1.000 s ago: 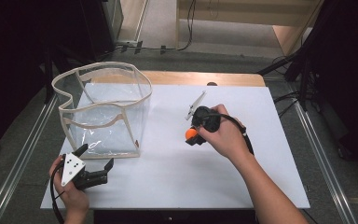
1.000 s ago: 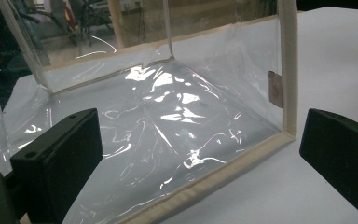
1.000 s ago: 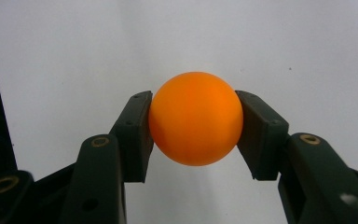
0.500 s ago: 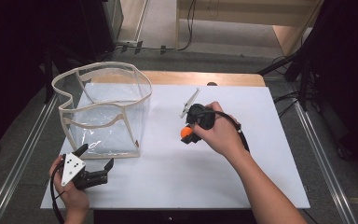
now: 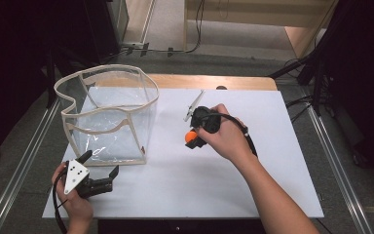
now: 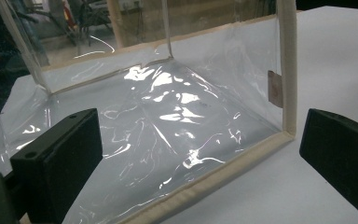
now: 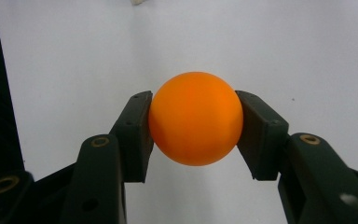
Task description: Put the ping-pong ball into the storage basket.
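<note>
One orange ball (image 7: 194, 118) sits pinched between the jaws of our right gripper (image 5: 195, 138), above the white table (image 5: 272, 170). Our left gripper (image 5: 100, 178) rests spread beside the clear bag (image 5: 107, 114). We judge transport is next: carry over its rim, then release.

High view overlooks table (image 5: 253, 190); gripper views probably hover close.
</note>
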### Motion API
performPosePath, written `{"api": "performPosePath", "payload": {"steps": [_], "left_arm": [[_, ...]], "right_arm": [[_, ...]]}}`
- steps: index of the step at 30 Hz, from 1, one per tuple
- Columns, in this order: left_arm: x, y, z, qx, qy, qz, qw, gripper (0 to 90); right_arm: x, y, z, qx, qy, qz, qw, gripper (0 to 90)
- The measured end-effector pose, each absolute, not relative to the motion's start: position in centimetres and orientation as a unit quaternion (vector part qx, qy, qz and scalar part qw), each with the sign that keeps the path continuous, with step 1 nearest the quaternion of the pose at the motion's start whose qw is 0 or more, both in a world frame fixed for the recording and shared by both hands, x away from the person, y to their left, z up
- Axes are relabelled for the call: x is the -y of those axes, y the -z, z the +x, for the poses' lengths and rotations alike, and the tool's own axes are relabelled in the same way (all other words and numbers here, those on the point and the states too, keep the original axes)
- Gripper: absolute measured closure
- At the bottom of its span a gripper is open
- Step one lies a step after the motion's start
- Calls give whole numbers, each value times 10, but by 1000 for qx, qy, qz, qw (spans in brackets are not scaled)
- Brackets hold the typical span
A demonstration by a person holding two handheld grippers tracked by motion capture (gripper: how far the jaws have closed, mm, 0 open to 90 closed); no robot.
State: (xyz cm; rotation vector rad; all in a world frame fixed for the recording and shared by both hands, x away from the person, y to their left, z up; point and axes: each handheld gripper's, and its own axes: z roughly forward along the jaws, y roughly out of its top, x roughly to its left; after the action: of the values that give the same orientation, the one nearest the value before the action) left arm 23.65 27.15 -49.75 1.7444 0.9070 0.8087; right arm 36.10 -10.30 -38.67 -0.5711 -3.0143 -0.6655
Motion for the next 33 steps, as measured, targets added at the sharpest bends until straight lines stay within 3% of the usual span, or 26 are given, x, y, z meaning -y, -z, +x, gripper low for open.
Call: {"api": "performPosePath", "payload": {"steps": [33], "left_arm": [[-273,497,236,-371,-327,717,492,0]], "right_arm": [[79,372,368,961,224,-161,5,478]]}}
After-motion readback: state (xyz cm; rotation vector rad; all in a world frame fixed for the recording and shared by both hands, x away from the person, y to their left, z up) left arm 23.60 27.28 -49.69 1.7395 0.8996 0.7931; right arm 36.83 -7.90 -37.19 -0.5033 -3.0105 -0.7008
